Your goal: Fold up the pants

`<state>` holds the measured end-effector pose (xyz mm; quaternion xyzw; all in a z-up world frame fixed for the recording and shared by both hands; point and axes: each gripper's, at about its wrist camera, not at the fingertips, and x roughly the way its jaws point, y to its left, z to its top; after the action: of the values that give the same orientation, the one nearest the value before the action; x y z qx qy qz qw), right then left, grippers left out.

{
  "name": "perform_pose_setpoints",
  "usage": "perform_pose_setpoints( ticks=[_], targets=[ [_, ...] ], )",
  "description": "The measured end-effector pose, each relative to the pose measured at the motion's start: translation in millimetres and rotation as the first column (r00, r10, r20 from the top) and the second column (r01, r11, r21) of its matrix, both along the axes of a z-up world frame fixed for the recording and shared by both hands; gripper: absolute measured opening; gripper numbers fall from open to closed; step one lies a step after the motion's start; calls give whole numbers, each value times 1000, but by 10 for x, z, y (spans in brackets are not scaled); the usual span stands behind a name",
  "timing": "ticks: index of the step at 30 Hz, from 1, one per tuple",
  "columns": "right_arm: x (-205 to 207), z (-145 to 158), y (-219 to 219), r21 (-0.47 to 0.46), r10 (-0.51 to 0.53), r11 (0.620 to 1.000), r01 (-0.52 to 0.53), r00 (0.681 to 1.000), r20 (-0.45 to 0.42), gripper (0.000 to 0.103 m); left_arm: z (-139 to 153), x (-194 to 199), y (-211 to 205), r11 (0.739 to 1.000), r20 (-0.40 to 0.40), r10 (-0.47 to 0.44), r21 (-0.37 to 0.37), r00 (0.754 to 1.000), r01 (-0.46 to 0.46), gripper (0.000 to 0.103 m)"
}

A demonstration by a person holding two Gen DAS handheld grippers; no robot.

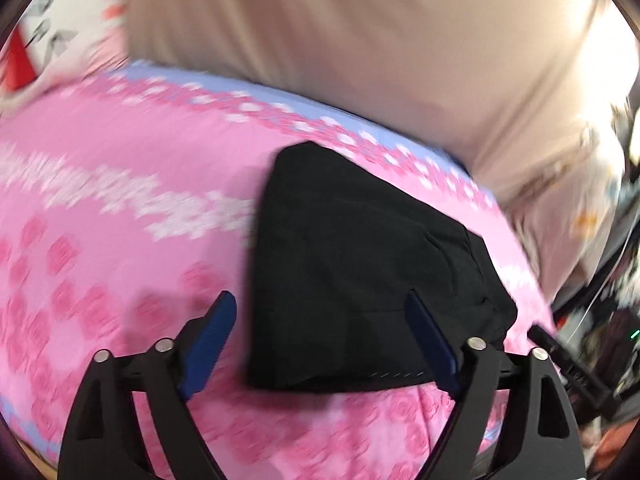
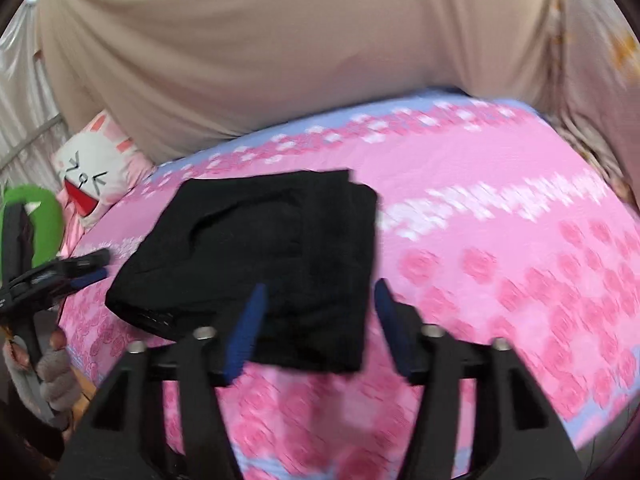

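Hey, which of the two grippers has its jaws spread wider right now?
The left gripper: its blue fingers straddle most of the folded black pants; the right gripper's gap is narrower.

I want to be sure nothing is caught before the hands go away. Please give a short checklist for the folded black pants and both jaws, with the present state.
1. Left gripper jaws open, nothing pinched: ok.
2. Right gripper jaws open, nothing pinched: ok.
3. Black pants lie in a compact folded stack on the pink blanket: ok.
4. Edges of the layers aligned: not ok, one layer sticks out at the far corner.
5. Fabric free of both pads: cannot tell, the tips overlap the pants in view.
6. Pants well inside the blanket edge: ok.
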<state>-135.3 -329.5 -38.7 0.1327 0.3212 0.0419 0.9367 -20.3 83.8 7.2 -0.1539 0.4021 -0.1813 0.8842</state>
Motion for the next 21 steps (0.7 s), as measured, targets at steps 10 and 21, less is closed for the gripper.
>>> perform_pose_setpoints(
  ticks=[10, 21],
  targets=[
    [36, -270, -221, 288, 52, 957, -36, 997, -48, 60, -417, 99, 186, 982, -159, -35, -189, 987, 5, 84],
    [116, 401, 170, 170, 140, 972, -165, 979, 149, 6, -366, 119, -9, 995, -139, -40, -96, 990, 27, 84]
  ],
)
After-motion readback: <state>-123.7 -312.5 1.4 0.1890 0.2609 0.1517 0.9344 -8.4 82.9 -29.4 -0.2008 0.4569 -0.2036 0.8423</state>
